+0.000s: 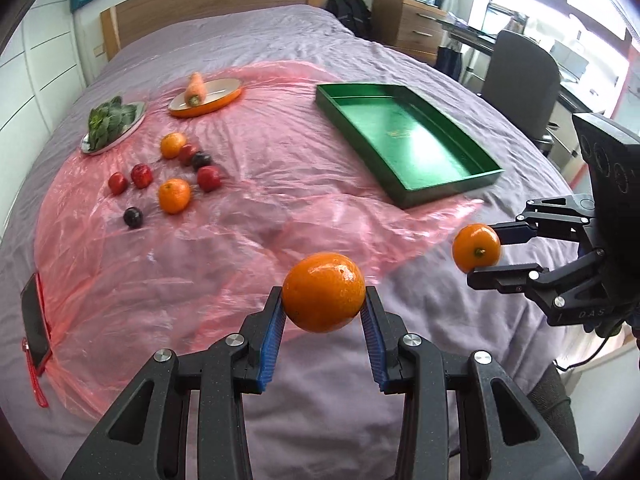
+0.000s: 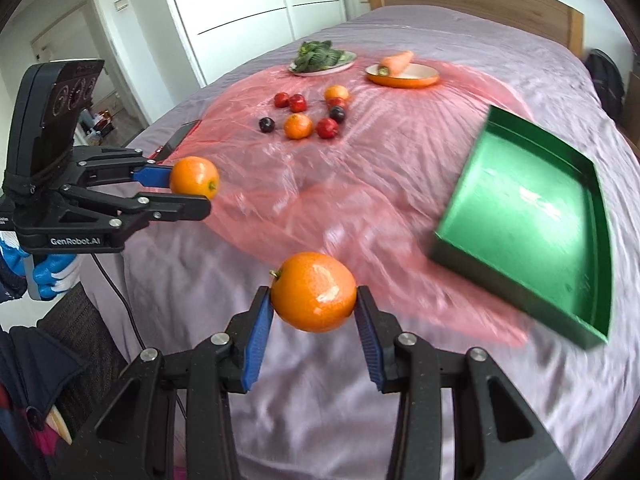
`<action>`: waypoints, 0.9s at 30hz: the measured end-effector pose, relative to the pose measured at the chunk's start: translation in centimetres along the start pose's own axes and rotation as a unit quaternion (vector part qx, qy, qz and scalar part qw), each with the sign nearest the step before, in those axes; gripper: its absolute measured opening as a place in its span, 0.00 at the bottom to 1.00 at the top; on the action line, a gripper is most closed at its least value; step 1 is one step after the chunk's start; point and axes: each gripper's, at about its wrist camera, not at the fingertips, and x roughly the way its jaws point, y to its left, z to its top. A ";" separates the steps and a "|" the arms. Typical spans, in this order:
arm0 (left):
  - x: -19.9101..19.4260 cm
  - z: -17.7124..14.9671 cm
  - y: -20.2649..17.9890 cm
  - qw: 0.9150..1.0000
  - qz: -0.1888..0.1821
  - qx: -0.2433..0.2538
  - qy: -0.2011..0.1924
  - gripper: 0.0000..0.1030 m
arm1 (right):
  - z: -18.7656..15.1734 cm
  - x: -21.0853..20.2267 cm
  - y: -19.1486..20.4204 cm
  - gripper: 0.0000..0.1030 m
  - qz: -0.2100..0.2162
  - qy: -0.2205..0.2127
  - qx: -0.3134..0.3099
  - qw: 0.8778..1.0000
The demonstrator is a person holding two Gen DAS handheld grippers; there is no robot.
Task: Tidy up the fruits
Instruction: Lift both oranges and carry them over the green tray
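My left gripper (image 1: 324, 300) is shut on an orange (image 1: 324, 290) and holds it above the bed's near edge; it also shows in the right wrist view (image 2: 195, 192). My right gripper (image 2: 314, 300) is shut on a second orange (image 2: 314, 290), also in the air; it shows in the left wrist view (image 1: 480, 250). An empty green tray (image 1: 404, 136) lies on the bed to the right (image 2: 532, 216). Two more oranges (image 1: 174, 195) and several red and dark fruits (image 1: 208, 178) lie on the pink plastic sheet (image 1: 248, 200) at the far left.
A plate with leafy greens (image 1: 110, 124) and an orange dish with a carrot (image 1: 206, 98) sit beyond the fruits. A phone with a red strap (image 1: 36, 320) lies at the bed's left edge. A desk chair (image 1: 520, 80) stands right of the bed.
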 end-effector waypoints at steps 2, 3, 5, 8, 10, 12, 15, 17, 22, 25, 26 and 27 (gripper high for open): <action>-0.1 0.2 -1.6 1.000 -0.010 0.009 0.001 0.32 | -1.4 -1.4 -0.9 0.57 -0.014 -0.003 0.013 1.000; -0.2 0.4 -2.5 1.000 -0.015 0.015 0.001 0.32 | -2.0 -2.1 -1.4 0.57 -0.021 -0.004 0.020 1.000; -0.3 0.7 -4.0 0.999 -0.023 0.025 0.001 0.32 | -3.3 -3.3 -2.4 0.57 -0.035 -0.008 0.033 0.999; -0.1 1.5 -6.5 0.998 -0.034 0.043 0.002 0.32 | -4.8 -5.1 -3.9 0.57 -0.054 -0.016 0.052 0.997; 0.1 2.1 -7.7 0.998 -0.041 0.051 0.001 0.32 | -5.8 -6.2 -5.2 0.57 -0.067 -0.021 0.062 0.996; 0.3 2.9 -8.9 0.997 -0.047 0.058 -0.001 0.32 | -6.5 -7.1 -6.5 0.57 -0.078 -0.026 0.073 0.994; 1.0 4.4 -10.1 0.997 -0.053 0.062 -0.004 0.32 | -6.9 -8.2 -8.2 0.57 -0.093 -0.035 0.084 0.991; 1.7 5.5 -10.6 0.997 -0.055 0.062 -0.005 0.32 | -6.8 -8.8 -9.4 0.57 -0.101 -0.042 0.090 0.990; 4.3 8.4 -10.9 0.997 -0.054 0.054 -0.004 0.32 | -5.4 -9.4 -12.7 0.57 -0.114 -0.059 0.100 0.987; 6.2 10.4 -10.7 0.998 -0.051 0.046 -0.001 0.32 | -4.2 -8.8 -14.4 0.57 -0.118 -0.064 0.103 0.986; 6.9 11.1 -10.7 0.998 -0.049 0.046 -0.001 0.32 | -3.7 -8.4 -15.1 0.57 -0.118 -0.066 0.105 0.985; 7.7 11.9 -10.7 0.998 -0.046 0.048 -0.002 0.32 | -3.1 -8.0 -15.8 0.57 -0.120 -0.066 0.107 0.985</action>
